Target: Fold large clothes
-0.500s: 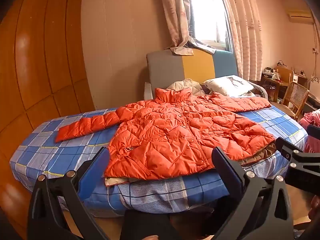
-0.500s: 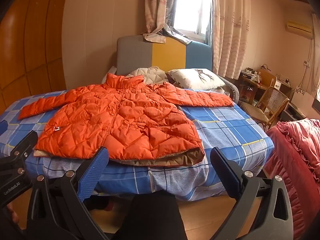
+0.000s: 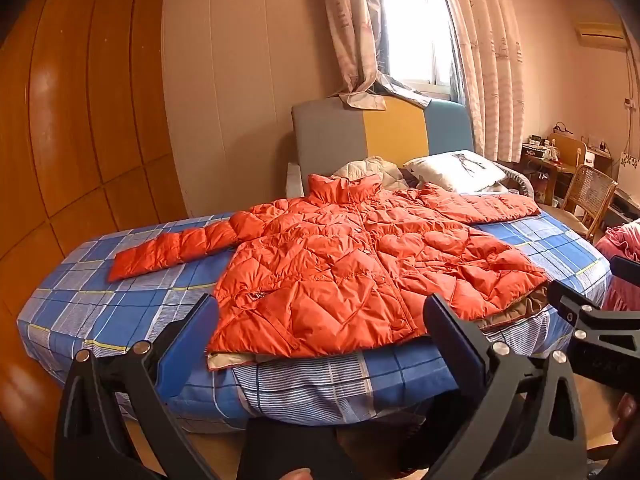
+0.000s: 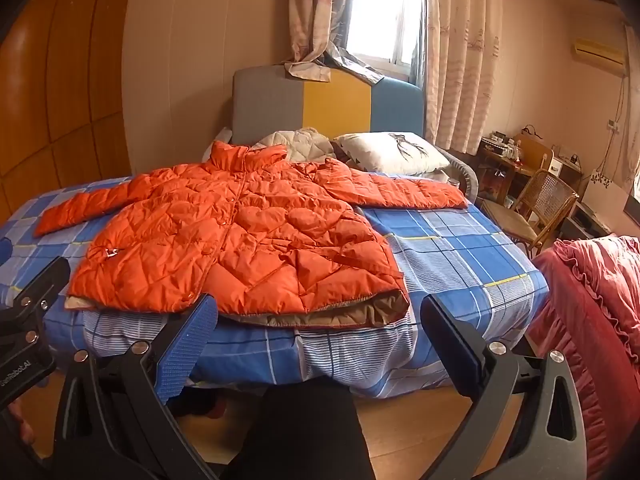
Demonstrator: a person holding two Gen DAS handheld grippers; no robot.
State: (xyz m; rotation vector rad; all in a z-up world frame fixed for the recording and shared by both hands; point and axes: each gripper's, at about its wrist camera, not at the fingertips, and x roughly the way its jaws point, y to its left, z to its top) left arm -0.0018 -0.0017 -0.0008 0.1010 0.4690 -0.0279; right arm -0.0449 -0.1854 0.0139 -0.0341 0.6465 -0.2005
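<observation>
The orange jacket (image 3: 360,264) is spread front-up across the bed (image 3: 120,292), on the blue checked sheet, with both sleeves stretched out sideways and the collar turned toward the headboard (image 3: 380,136). Its hem lies at the near edge of the mattress, where a tan lining is exposed. The left claw (image 3: 320,328) is held wide, with nothing gripped, short of the hem. The right claw (image 4: 320,324) is likewise held wide and empty, before the near hem. A white pillow (image 4: 392,152) is seen behind the collar.
</observation>
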